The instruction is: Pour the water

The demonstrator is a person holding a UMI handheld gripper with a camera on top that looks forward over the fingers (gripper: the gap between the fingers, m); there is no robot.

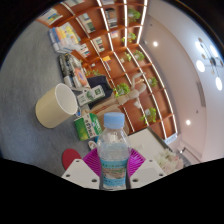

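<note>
Gripper (114, 172) holds water bottle (114, 150) upright between pink pads (95, 160), cap on; view strongly tilted; cream mug (56, 103) sits beyond fingers, apart from bottle (shelves behind); risk: cap blocks pour, or bottle slips in pads when tipped, spilling short of mug.

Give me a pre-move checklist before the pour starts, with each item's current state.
1. Water bottle held between the fingers: ok, it stands between the pink pads of the gripper.
2. Both fingers pressing on it: cannot tell, the contact is hidden.
3. Bottle cap off: not ok, it looks still on.
4. Beige cup in view: ok, beyond the fingers.
5. Cup opening facing up: cannot tell, the whole view is tilted.
6. Cup empty: cannot tell.
</note>
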